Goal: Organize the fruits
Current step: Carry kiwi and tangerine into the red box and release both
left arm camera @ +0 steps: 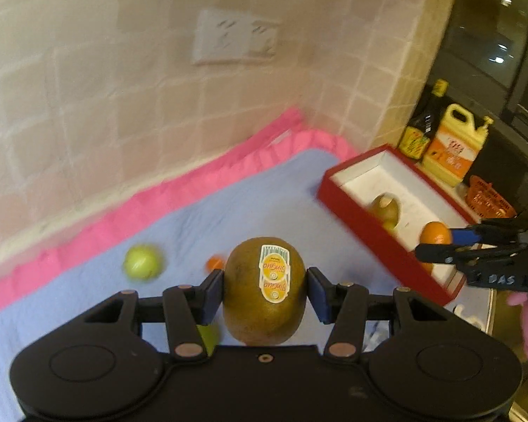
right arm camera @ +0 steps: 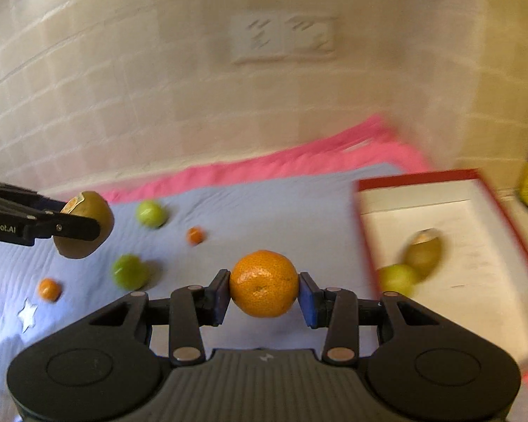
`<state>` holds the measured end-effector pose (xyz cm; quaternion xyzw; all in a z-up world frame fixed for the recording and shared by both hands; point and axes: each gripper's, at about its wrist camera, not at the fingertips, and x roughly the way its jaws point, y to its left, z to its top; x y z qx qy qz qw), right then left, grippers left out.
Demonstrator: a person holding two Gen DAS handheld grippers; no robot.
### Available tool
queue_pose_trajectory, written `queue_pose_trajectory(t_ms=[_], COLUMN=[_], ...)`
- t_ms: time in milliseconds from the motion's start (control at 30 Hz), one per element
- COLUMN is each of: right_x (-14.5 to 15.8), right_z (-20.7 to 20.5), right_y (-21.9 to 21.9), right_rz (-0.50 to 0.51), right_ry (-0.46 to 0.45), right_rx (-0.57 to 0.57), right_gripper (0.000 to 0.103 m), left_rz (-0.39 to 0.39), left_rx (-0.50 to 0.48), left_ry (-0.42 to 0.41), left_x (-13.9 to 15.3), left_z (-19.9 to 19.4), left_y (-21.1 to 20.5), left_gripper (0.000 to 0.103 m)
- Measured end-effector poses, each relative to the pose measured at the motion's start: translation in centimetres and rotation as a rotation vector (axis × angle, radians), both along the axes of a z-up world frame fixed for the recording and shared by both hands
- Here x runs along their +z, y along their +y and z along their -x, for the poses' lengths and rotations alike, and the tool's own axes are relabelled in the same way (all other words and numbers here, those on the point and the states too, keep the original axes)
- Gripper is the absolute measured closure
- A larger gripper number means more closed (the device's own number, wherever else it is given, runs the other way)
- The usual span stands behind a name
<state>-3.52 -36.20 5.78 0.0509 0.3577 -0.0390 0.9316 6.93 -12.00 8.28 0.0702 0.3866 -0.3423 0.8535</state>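
My left gripper (left arm camera: 264, 290) is shut on a brown kiwi (left arm camera: 264, 290) with a yellow sticker, held above the blue cloth (left arm camera: 228, 211). It also shows at the left of the right wrist view (right arm camera: 82, 225). My right gripper (right arm camera: 264, 285) is shut on an orange (right arm camera: 264, 285), held above the cloth left of the red box (right arm camera: 475, 218). In the left wrist view that orange (left arm camera: 436, 234) hangs over the red box (left arm camera: 362, 218). The box holds a kiwi (right arm camera: 422, 251) and a green fruit (right arm camera: 397, 277). Loose on the cloth lie two green fruits (right arm camera: 151, 212) (right arm camera: 128, 270) and two small oranges (right arm camera: 195, 235) (right arm camera: 49, 288).
A tiled wall with a socket plate (left arm camera: 234, 37) stands behind the pink-edged cloth. A dark bottle (left arm camera: 422, 123), a yellow jug (left arm camera: 450, 144) and an orange basket (left arm camera: 489, 198) stand beyond the box. A white star shape (right arm camera: 28, 313) lies on the cloth at the left.
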Motion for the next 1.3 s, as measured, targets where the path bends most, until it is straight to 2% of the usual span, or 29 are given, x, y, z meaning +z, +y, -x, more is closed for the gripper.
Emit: queue_pose_trajectory(t_ms=[167, 267, 333, 433, 567, 733, 933, 1067, 1300], right_x=[3.1, 3.9, 3.8, 3.5, 2.0, 0.0, -4.1, -6.9, -9.1], right_z=[3.2, 5.0, 5.8, 7.4, 8.8, 7.9, 4.8, 2.9, 1.3], right_y=[-6.7, -10.7, -13.1, -16.8, -20.2, -21.5, -21.6, -22.1, -22.5], right_rz=[0.023, 0.033, 0.03, -0.043, -0.098, -0.1, -0.161, -0.223, -0.228], right_ry=[-0.065, -0.078, -0.071, -0.06, -0.038, 0.014, 0.103, 0.165, 0.234], right_rx=[-0.165, -0.265, -0.322, -0.387, -0.434, -0.398, -0.335, -0.339, -0.352], right_gripper=[0.06, 0.06, 0.06, 0.06, 0.06, 0.06, 0.06, 0.06, 0.06], left_rz=[0.048, 0.066, 0.079, 0.085, 0.082, 0.043, -0.056, -0.097, -0.103], left_rx=[-0.09, -0.16, -0.205, -0.265, -0.342, -0.403, -0.392, -0.399, -0.386], left_ry=[-0.03, -0.043, -0.04, -0.027, 0.03, 0.122, 0.221, 0.269, 0.305], left_x=[2.0, 2.7, 3.0, 2.7, 1.0, -3.0, -9.1, -11.7, -13.3], left_z=[-0.3, -0.6, -1.0, -1.7, -2.4, -3.0, -5.2, -5.9, -6.9], left_y=[-6.6, -11.2, -14.6, -19.3, -25.7, -32.4, -38.3, -39.8, -41.0], left_gripper=[0.042, 0.042, 0.042, 0.042, 0.042, 0.042, 0.042, 0.042, 0.041])
